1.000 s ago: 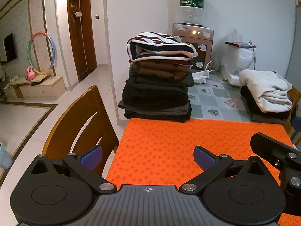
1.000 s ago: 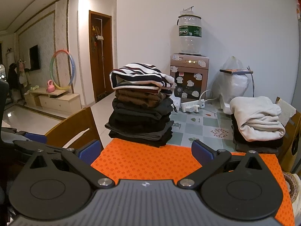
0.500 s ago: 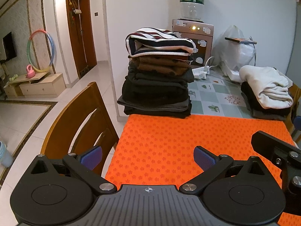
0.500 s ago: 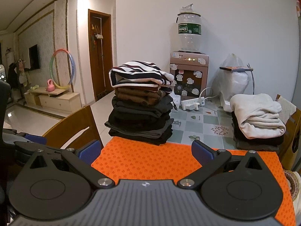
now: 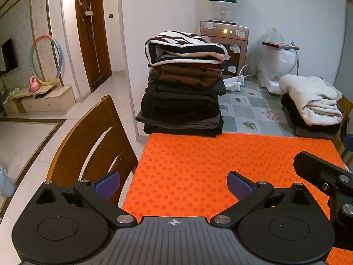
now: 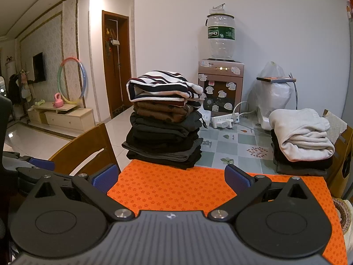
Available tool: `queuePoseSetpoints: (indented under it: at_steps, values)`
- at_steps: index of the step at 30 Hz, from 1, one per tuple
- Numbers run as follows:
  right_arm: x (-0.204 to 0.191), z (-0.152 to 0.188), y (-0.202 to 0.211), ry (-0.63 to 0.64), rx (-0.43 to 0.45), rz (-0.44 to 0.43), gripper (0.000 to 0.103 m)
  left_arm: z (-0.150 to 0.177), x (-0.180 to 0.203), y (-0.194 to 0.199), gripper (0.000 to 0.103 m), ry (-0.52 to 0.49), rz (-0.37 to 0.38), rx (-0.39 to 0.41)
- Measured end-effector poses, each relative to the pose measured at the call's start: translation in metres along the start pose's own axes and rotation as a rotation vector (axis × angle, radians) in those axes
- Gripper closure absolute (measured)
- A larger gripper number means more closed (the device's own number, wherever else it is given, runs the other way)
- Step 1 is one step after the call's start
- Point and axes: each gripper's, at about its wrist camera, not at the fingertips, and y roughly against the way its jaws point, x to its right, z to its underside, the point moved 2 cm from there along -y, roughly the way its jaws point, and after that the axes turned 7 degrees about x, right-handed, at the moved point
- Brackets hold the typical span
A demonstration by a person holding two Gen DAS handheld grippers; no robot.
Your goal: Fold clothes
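Both the left gripper (image 5: 173, 186) and right gripper (image 6: 171, 177) hang wide open and empty over the orange mat (image 5: 220, 161), having eased slightly lower and closer. Past the mat's far edge sit the tall folded stack (image 5: 184, 88) and a smaller pile (image 5: 311, 106) (cream on top), so the next garment probably comes from there.
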Motion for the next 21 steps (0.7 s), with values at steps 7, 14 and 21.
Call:
queuePoseSetpoints:
  at_steps: [7, 14, 21]
  values:
    - [-0.0009, -0.0014, 0.0000, 0.001, -0.005, 0.001, 0.000, -0.0007, -0.0001, -0.0019, 0.000, 0.001, 0.005, -0.005]
    - [-0.0015, -0.0019, -0.0007, 0.002, -0.016, -0.002, 0.000, 0.0005, -0.0010, -0.0041, 0.000, 0.003, 0.009, -0.014]
    - [-0.0030, -0.0023, -0.0034, 0.003, -0.026, -0.004, 0.000, 0.0010, -0.0012, -0.0067, 0.000, 0.005, 0.010, -0.021]
